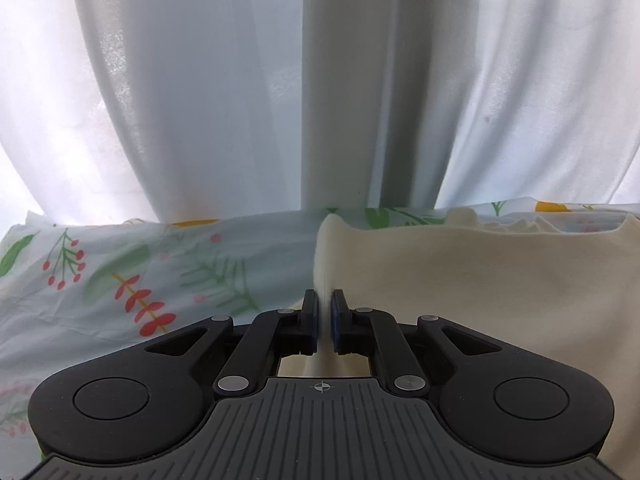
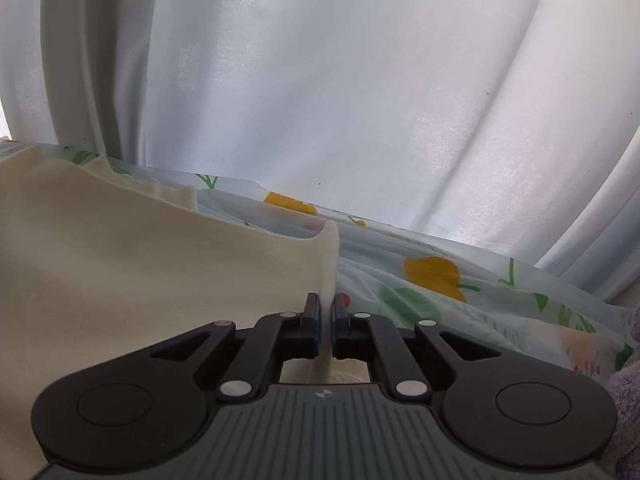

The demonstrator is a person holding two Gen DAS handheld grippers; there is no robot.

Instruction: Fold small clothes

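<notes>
A cream knitted garment (image 1: 460,280) lies spread on a floral sheet. In the left wrist view its left edge runs up between the black fingers, and my left gripper (image 1: 324,308) is shut on that edge. The right wrist view shows the same cream garment (image 2: 140,260) from the other side, filling the left half of the picture. Its right edge, a ribbed hem, passes between the pads, and my right gripper (image 2: 327,312) is shut on it. A ribbed cuff or collar (image 2: 176,196) shows at the garment's far side.
The floral sheet (image 1: 140,276) (image 2: 440,292) covers the surface under the garment. White curtains (image 1: 340,80) (image 2: 340,80) hang close behind the far edge. A fuzzy grey-purple fabric (image 2: 628,380) sits at the right edge of the right wrist view.
</notes>
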